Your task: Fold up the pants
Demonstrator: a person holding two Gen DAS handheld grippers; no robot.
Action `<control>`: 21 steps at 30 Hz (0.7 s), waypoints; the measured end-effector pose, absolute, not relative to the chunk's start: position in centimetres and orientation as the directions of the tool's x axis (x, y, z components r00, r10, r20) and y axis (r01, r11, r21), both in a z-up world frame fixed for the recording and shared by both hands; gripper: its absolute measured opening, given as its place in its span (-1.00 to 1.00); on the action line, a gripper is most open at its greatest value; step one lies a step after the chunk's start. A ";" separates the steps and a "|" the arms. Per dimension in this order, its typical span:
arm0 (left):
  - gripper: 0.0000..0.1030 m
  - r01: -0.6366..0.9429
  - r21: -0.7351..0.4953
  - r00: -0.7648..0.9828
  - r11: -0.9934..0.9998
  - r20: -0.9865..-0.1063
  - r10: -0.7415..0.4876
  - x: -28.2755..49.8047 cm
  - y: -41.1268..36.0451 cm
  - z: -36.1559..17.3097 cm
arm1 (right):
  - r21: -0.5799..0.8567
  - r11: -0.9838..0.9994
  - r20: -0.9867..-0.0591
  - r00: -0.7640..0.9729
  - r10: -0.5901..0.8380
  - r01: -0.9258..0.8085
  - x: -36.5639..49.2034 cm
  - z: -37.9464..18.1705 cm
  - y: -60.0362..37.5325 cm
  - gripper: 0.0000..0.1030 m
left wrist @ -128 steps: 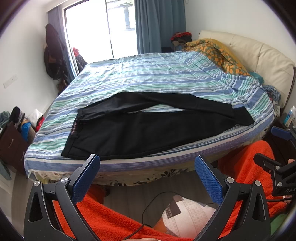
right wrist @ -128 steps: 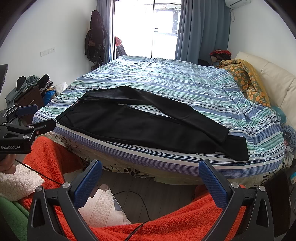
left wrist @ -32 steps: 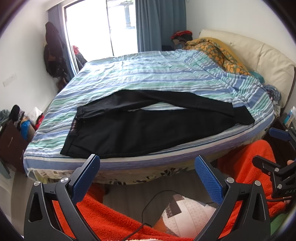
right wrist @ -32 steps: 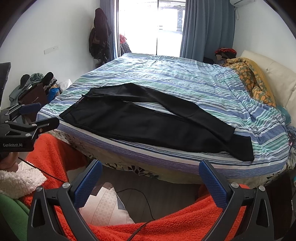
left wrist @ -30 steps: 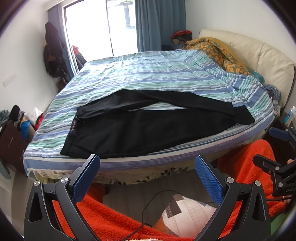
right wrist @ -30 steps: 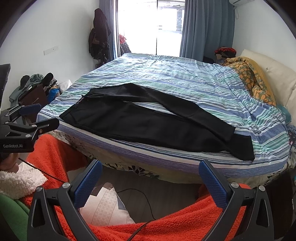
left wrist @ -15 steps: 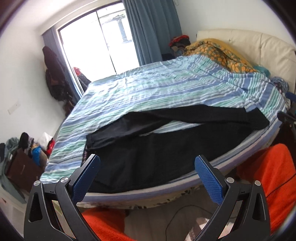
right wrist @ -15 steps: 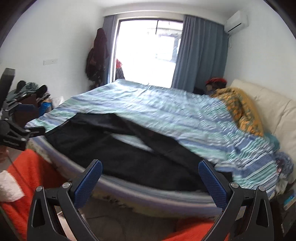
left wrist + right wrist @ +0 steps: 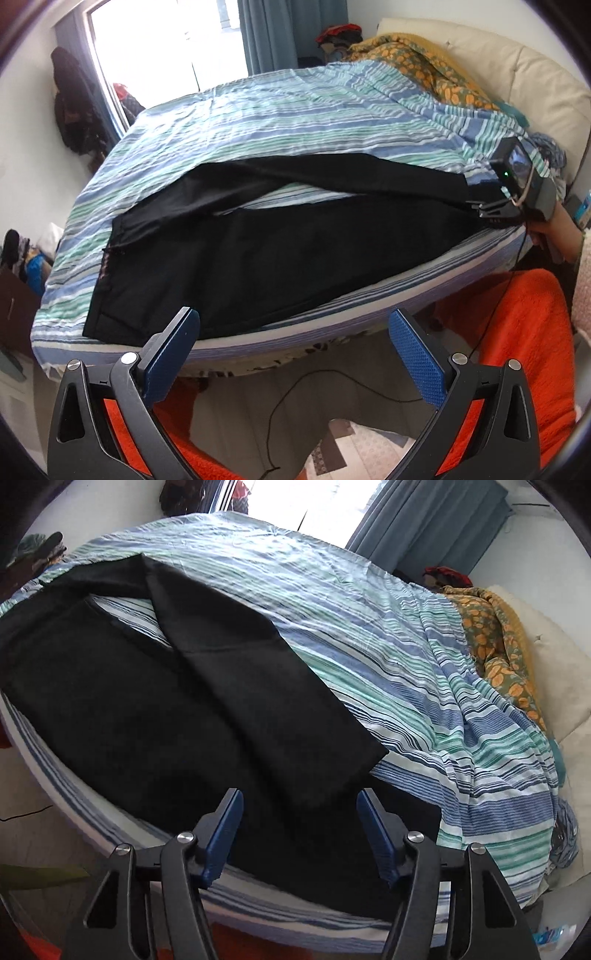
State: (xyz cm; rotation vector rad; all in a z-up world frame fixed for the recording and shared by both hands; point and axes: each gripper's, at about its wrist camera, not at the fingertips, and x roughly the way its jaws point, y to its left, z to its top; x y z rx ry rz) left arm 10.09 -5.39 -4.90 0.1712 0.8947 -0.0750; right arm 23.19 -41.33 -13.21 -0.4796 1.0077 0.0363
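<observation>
Black pants (image 9: 258,251) lie flat on the striped bed (image 9: 295,110), waist at the left and legs running right, the far leg crossing over the near one. My left gripper (image 9: 293,332) is open with nothing between its fingers, hanging off the bed's near edge below the waist end. My right gripper (image 9: 299,808) hovers just over the leg hems (image 9: 354,760). Its jaws are closing with the black cloth (image 9: 147,701) below the gap, and the pads do not press on it. The left wrist view shows that gripper (image 9: 491,212) at the hem end, held by a hand.
An orange patterned blanket (image 9: 417,62) is heaped against the cream headboard (image 9: 535,81). Orange fleece (image 9: 524,332) and a thin cable (image 9: 295,406) lie below the bed's near edge. Dark clothes (image 9: 74,103) hang by the window, and blue curtains (image 9: 443,524) stand behind the bed.
Both grippers have moved in towards the bed and tipped down. The right one swung far over to the leg hems, and its jaws have narrowed. The pants have not moved.
</observation>
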 end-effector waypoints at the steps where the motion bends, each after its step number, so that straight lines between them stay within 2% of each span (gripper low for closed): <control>1: 0.99 0.137 0.129 0.625 0.982 -0.780 0.015 10.3 -5.5 -5.0 | -0.350 0.899 -0.835 0.522 -0.173 -0.262 24.0 -13.7 -41.8 0.24; 3: 0.99 0.134 0.142 0.621 0.981 -0.783 0.028 10.7 -5.6 -5.2 | -0.336 0.895 -0.859 0.486 -0.163 -0.293 24.9 -15.2 -41.9 0.24; 5: 0.99 0.130 0.139 0.602 0.982 -0.798 0.033 11.3 -5.5 -5.7 | -0.326 0.886 -0.872 0.467 -0.148 -0.328 25.2 -16.2 -41.7 0.04; 7: 0.99 0.126 0.135 0.576 0.983 -0.816 0.039 12.0 -5.3 -6.5 | -0.318 0.886 -0.876 0.461 -0.139 -0.337 25.6 -16.0 -41.6 -0.81; 11: 0.99 0.130 0.132 0.538 0.983 -0.842 0.042 13.0 -5.7 -7.6 | -0.268 0.918 -0.866 0.491 -0.096 -0.292 29.9 -10.9 -43.0 -0.90; 14: 0.99 0.138 0.137 0.530 0.981 -0.847 0.044 13.6 -6.0 -7.8 | -0.297 0.945 -0.794 0.584 -0.168 -0.132 38.4 -4.5 -47.2 -0.88; 15: 0.99 0.138 0.140 0.531 0.981 -0.846 0.046 13.8 -6.1 -7.8 | -0.273 0.961 -0.790 0.582 -0.194 -0.050 41.2 -2.9 -49.4 -0.75; 16: 0.99 0.138 0.141 0.535 0.980 -0.844 0.046 14.0 -6.2 -7.7 | -0.227 0.973 -0.797 0.565 -0.213 0.046 43.7 -1.9 -51.7 -0.28; 18: 0.99 0.138 0.148 0.545 0.979 -0.837 0.049 14.1 -6.3 -7.6 | -0.212 0.949 -0.795 0.524 -0.306 0.233 46.2 -1.2 -55.5 0.24; 21: 0.99 0.130 0.139 0.535 0.982 -0.844 0.049 14.5 -6.2 -8.6 | -0.145 0.947 -0.777 0.560 -0.288 0.285 45.0 -2.7 -57.3 0.23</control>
